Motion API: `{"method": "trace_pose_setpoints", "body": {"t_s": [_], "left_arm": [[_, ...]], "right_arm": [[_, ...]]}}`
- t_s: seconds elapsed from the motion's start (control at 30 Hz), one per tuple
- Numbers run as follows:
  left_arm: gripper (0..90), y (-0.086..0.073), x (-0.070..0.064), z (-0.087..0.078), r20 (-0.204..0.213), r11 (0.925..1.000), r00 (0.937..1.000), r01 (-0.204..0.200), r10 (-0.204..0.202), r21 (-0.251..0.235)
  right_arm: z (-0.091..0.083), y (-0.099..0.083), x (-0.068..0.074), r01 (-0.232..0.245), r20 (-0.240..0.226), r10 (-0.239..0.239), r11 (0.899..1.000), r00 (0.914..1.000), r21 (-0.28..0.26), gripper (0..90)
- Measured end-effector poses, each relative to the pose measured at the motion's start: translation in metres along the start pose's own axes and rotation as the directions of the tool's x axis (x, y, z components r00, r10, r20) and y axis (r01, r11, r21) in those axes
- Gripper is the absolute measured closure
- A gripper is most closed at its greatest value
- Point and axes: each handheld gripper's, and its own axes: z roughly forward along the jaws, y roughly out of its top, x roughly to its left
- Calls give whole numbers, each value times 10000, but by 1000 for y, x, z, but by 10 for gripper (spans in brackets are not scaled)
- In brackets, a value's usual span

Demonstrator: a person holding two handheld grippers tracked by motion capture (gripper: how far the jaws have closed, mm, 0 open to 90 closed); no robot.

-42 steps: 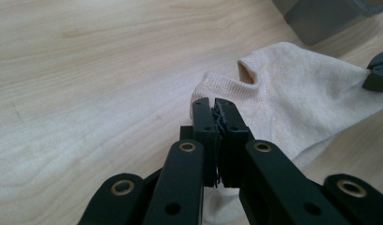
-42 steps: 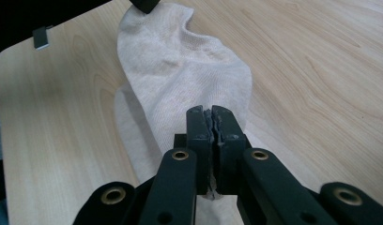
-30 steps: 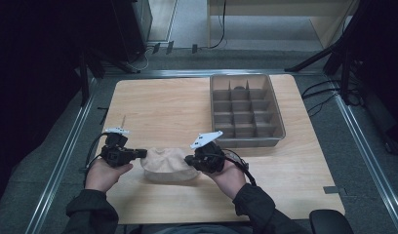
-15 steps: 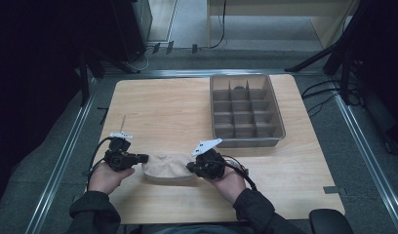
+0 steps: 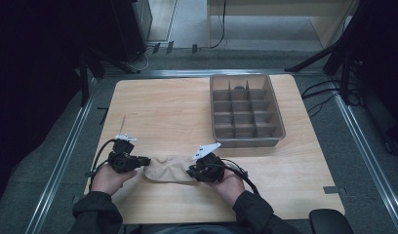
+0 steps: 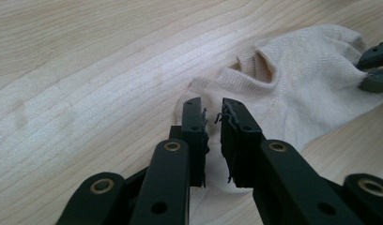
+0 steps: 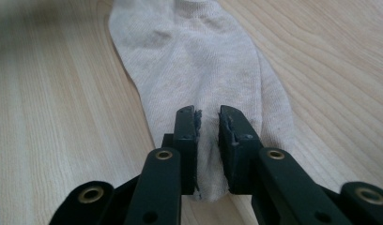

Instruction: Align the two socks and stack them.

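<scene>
A beige ankle sock (image 5: 170, 168) lies flat on the wooden table (image 5: 163, 112) near its front edge, between my two grippers. My left gripper (image 5: 145, 161) is at the sock's left end. In the left gripper view the sock's cuff end (image 6: 293, 93) lies under my left gripper (image 6: 212, 110), whose jaws stand a narrow gap apart. My right gripper (image 5: 190, 171) is at the sock's right end. In the right gripper view my right gripper (image 7: 207, 117) straddles the toe of the sock (image 7: 199, 61) with a narrow gap, and the cloth lies flat, not pinched.
A grey tray (image 5: 281, 132) divided into several compartments stands at the back right of the table. Metal rails (image 5: 60, 161) run along the table's sides. Bare wood stretches across the left and middle of the table behind the sock.
Both hands have moved toward the front edge of the table. The sock, bunched and fuller a second ago, now lies flat and stretched out between the grippers.
</scene>
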Motion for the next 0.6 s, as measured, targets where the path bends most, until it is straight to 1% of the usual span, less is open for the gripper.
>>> {"method": "trace_pose_setpoints", "body": {"t_s": [0.07, 0.1, 0.13, 0.2, 0.23, 0.27, 0.3, 0.33, 0.37, 0.43, 0.5, 0.6], "left_arm": [[754, 0, -1, -1, -64, 10000, 10000, -9, 8, -75], [750, 0, -1, -2, -64, 9999, 10000, -40, 39, -115], [745, 0, -1, -4, -168, 9997, 9998, -86, 82, -228], [746, -1, -2, -8, -72, 9989, 10000, -32, 29, -464], [749, -1, -3, -10, -110, 9985, 9999, -54, 48, -541], [761, 0, -4, -12, 19, 9982, 10000, 4, -3, -604], [773, 0, -5, -13, 53, 9977, 10000, -33, 37, -680], [779, 0, -7, -14, 101, 9974, 9999, -62, 70, -715], [788, 0, -9, -14, 178, 9973, 9998, -84, 97, -727], [798, -1, -12, -13, 241, 9972, 9995, -174, 192, -722], [802, -2, -14, -9, 287, 9978, 9992, -274, 291, -601], [803, -3, -14, -5, 372, 9982, 9990, -231, 252, -558]], "right_arm": [[-1, 1, 0, 46, 28, -46, 9999, 10000, -100, 724], [-3, 1, -1, 18, -45, -19, 9998, 10000, -177, 721], [-6, 2, -1, 21, -12, -22, 9996, 10000, -273, 721], [-10, 3, -2, 57, 63, -54, 9990, 10000, -447, 735], [-13, 4, -3, 31, 114, -25, 9986, 9999, -525, 748], [-14, 5, -3, 61, 113, -55, 9982, 9999, -599, 756], [-17, 7, -5, 68, 181, -56, 9978, 9998, -662, 760], [-20, 8, -6, -17, 120, 26, 9973, 9999, -736, 760], [-22, 10, -7, -57, 31, 59, 9966, 10000, -828, 760], [-25, 13, -8, 82, 220, -62, 9957, 9997, -928, 784], [-25, 15, -10, 188, 506, -144, 9960, 9986, -869, 806], [-21, 14, -15, 58, 604, -14, 9974, 9982, -715, 812]]}}
